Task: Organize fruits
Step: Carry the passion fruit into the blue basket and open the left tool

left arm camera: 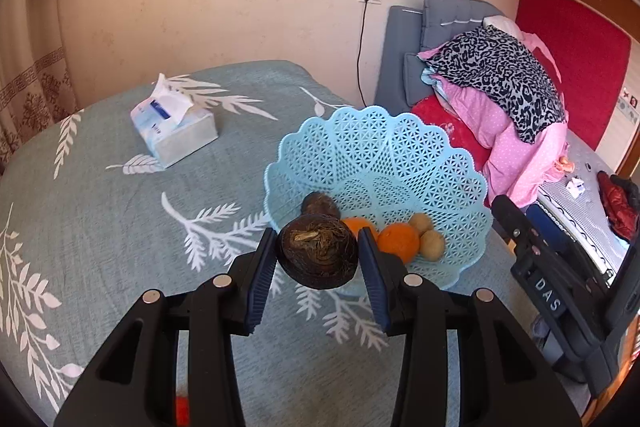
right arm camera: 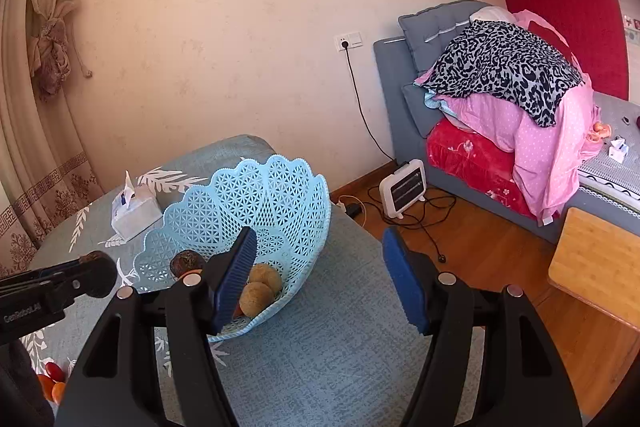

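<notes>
Pinching a dark brown fruit (left arm camera: 317,254), the left gripper (left arm camera: 318,255) hangs near the blue basket (left arm camera: 400,147); the right gripper (right arm camera: 320,267) stands spread, empty.

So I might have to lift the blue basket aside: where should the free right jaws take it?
At the scalloped near rim of the blue basket, coming in from the front, one finger inside the wall and one outside. The wall is thin and flares outward; the right gripper is open beside it.

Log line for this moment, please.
left gripper: shut on dark round fruit, beside blue basket | right gripper: open, nothing held
</notes>
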Motion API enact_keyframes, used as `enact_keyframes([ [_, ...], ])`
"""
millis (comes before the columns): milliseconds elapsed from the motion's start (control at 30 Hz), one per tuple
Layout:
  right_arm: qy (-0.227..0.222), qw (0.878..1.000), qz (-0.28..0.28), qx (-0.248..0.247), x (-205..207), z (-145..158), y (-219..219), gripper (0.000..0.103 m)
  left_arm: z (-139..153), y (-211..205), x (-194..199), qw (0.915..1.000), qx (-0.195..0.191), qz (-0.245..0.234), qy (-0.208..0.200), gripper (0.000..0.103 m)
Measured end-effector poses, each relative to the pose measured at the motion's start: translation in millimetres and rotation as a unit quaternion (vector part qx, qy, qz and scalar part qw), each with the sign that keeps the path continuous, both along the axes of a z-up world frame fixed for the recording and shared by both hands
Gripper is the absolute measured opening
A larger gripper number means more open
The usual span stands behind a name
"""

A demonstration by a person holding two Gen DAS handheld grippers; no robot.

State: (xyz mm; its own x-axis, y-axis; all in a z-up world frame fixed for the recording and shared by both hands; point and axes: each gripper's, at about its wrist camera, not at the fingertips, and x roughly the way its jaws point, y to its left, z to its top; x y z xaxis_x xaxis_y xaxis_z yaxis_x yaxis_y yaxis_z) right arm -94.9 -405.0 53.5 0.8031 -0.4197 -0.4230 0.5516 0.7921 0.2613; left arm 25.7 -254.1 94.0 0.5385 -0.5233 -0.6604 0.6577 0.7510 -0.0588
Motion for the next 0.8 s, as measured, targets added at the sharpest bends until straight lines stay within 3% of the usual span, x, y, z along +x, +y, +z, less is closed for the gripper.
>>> enact_keyframes([
  [267,-0.005,1.0,0.0,0.012,-1.1,-1.1,-3.5,0.068,-11.1,-48.2,14.8,0.9995,0.01,-0.027,0.012,0.042],
  [500,-0.007,1.0,0.001,0.015,-2.4,-1.5,-4.9,0.068,-14.6,-66.0,24.8,0.9993,0.008,-0.031,0.022,0.044],
  [567,-0.007,1.0,0.001,0.014,-2.3,-1.5,-4.9,0.068,-13.1,-66.6,26.2,0.9994,0.006,-0.028,0.018,0.068],
  [600,-0.007,1.0,0.001,0.014,-2.3,-1.5,-5.0,0.068,-11.8,-65.0,27.4,0.9996,0.003,-0.023,0.017,0.074],
  [800,-0.008,1.0,0.0,0.011,-1.2,-1.0,-4.1,0.073,-8.4,-49.0,38.1,0.9998,-0.001,0.009,0.018,0.083],
])
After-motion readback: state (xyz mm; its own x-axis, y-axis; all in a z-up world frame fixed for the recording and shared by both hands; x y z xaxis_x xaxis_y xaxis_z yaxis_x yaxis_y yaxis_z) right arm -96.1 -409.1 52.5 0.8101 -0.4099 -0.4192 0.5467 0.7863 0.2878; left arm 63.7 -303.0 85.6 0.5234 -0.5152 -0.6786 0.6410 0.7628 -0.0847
